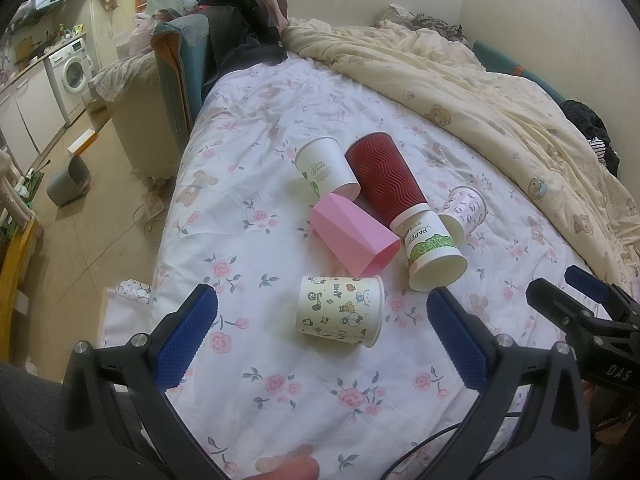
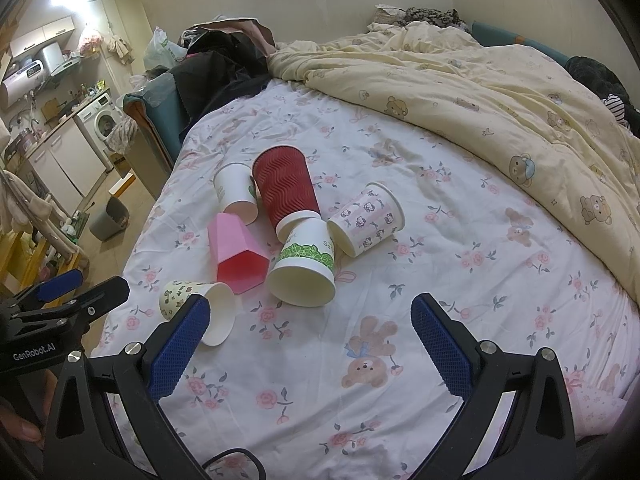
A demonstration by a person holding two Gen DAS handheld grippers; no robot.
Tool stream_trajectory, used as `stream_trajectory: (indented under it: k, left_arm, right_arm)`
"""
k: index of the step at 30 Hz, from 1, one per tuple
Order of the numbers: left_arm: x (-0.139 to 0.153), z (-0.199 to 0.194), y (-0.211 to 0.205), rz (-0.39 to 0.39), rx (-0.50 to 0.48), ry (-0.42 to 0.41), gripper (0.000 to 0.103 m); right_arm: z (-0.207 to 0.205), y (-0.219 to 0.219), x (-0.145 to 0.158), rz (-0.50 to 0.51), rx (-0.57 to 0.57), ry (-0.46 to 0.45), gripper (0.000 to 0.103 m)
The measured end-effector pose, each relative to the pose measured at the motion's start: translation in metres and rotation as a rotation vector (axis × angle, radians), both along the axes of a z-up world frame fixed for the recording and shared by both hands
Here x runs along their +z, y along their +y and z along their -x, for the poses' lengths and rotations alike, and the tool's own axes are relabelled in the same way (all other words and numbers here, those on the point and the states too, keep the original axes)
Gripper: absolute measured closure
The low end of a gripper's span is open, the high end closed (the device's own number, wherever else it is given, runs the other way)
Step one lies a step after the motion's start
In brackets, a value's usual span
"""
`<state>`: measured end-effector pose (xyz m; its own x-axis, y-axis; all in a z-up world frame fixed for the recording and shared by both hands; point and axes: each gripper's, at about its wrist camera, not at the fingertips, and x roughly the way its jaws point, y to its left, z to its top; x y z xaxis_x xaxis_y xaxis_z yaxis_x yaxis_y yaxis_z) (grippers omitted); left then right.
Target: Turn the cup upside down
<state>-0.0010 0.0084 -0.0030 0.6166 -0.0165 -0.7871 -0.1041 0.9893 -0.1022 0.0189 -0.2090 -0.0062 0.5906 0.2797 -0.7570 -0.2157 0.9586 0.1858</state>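
Several cups lie on their sides on the floral bed sheet (image 1: 248,412). Nearest is a cartoon-print paper cup (image 1: 340,310), also in the right wrist view (image 2: 180,294). Behind it lie a pink faceted cup (image 1: 352,232) (image 2: 236,252), a green-banded paper cup (image 1: 434,252) (image 2: 304,268), a red ribbed cup (image 1: 384,176) (image 2: 286,188), a white cup with green print (image 1: 324,168) (image 2: 236,192) and a pink kitty-print cup (image 1: 466,208) (image 2: 368,218). My left gripper (image 1: 320,336) is open, just short of the cartoon cup. My right gripper (image 2: 310,348) is open and empty, nearer than the cups.
A cream bear-print duvet (image 1: 500,92) is bunched along the back and right of the bed. Dark clothes and bags (image 1: 240,28) pile at the bed's far left corner. The bed's left edge drops to a floor with a grey bin (image 1: 68,180).
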Motion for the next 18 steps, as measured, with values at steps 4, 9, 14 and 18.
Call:
stream_trajectory:
  k: [4,9,14,18]
  left_arm:
    - [0.000,0.000,0.000,0.000,0.002,0.002,0.000]
    - [0.000,0.000,0.000,0.001,-0.001,0.002,0.000]
    - [0.002,0.003,0.002,-0.007,0.014,-0.021,0.000]
    - [0.007,0.009,0.000,-0.019,0.016,-0.045,0.000]
  right_arm:
    - [0.001,0.000,0.000,0.003,-0.001,-0.003,0.000]
    - [0.002,0.001,0.001,0.005,0.000,-0.006,0.000]
    - [0.006,-0.001,0.002,0.010,-0.006,-0.011,0.000]
    - [0.015,-0.005,0.008,0.001,-0.006,-0.003,0.000]
